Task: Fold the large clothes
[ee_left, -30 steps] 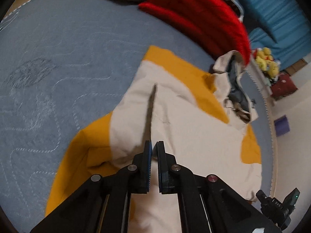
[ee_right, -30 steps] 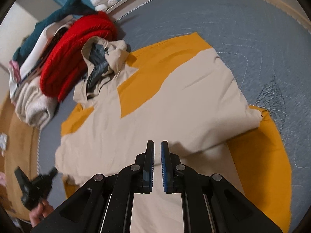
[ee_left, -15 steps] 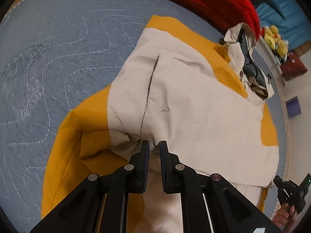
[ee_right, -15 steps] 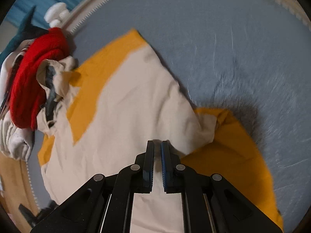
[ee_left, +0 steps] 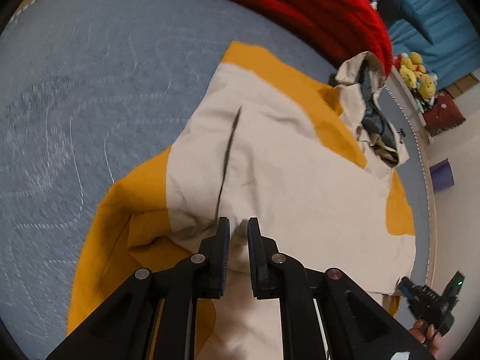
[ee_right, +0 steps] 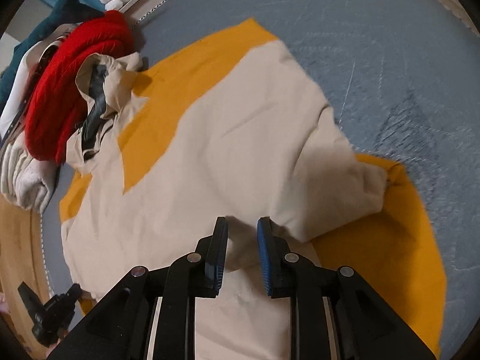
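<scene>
Holding both grippers over cream-and-yellow jacket (ee_left: 294,162) on blue mattress (ee_left: 90,90). Our left gripper (ee_left: 238,225) pinches cream fold between fingers. Our right gripper (ee_right: 242,225) fingers parted, cream cloth between them, released. Red sweater (ee_right: 78,90) far ahead of fingers.

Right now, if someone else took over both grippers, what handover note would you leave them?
Left gripper: jaws slightly apart, beige fabric between them, grip unclear.
Right gripper: open, holding nothing, over the fabric.
The beige and orange hooded jacket lies on the blue quilted mattress, hood against the red knit garment.
Done: both sides appear folded onto the body.
Left: fold lengthwise, tuck in the hood.
</scene>
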{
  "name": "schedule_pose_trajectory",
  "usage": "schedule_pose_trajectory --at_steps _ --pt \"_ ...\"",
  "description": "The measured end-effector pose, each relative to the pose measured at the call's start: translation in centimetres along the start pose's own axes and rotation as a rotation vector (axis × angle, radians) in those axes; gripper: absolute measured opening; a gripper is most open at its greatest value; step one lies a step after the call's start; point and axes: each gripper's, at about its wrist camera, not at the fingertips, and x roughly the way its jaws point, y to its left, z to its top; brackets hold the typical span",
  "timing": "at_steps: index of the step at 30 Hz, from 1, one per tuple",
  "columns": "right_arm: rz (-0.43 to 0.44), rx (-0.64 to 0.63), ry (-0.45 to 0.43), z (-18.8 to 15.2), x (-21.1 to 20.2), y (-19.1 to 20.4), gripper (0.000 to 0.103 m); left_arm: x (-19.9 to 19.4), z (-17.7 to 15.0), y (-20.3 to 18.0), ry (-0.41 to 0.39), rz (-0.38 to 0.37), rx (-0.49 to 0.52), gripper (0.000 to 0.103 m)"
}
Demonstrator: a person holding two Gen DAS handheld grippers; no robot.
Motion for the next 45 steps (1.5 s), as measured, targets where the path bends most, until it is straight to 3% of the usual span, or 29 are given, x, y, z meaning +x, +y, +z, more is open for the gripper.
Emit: schedule_pose_trajectory --at_steps 10,16,20,29,33,37,42,45 --pt "-0.068 -0.256 -0.219 -0.9 -7.9 5.5 0.022 -3.0 -1.3 -4.4 -0.065 0.024 0.196 0.013" --pt "-0.098 -0.387 -0.277 -3.6 -11.3 6.8 0.023 -3.0 -3.3 -7.2 -0.080 0.045 0.332 0.014" --pt "-0.111 -0.461 -0.309 -5.3 -13.1 7.1 0.023 -3.5 -4.4 -8.1 -0.098 0.032 0.367 0.014" --pt "-0.111 -0.493 -0.316 -6.4 -14.7 6.5 0.023 -5.4 -5.4 -10.2 -0.172 0.046 0.465 0.012" --pt "-0.123 -0.498 -0.323 -6.0 -15.2 6.3 0.020 -7.1 -4.1 -10.0 -0.203 0.027 0.437 0.012" --pt "-0.113 -0.489 -0.316 -4.9 -15.4 5.7 0.020 -6.8 -2.2 -10.1 -0.173 0.018 0.387 0.012" --pt "-0.127 -0.475 -0.259 -3.8 -13.8 4.6 0.021 -5.8 2.5 -13.9 -0.183 0.030 0.452 0.012" --pt "-0.128 -0.488 -0.237 -3.2 -13.1 4.3 0.030 -4.3 6.2 -16.6 -0.171 0.025 0.473 0.012"
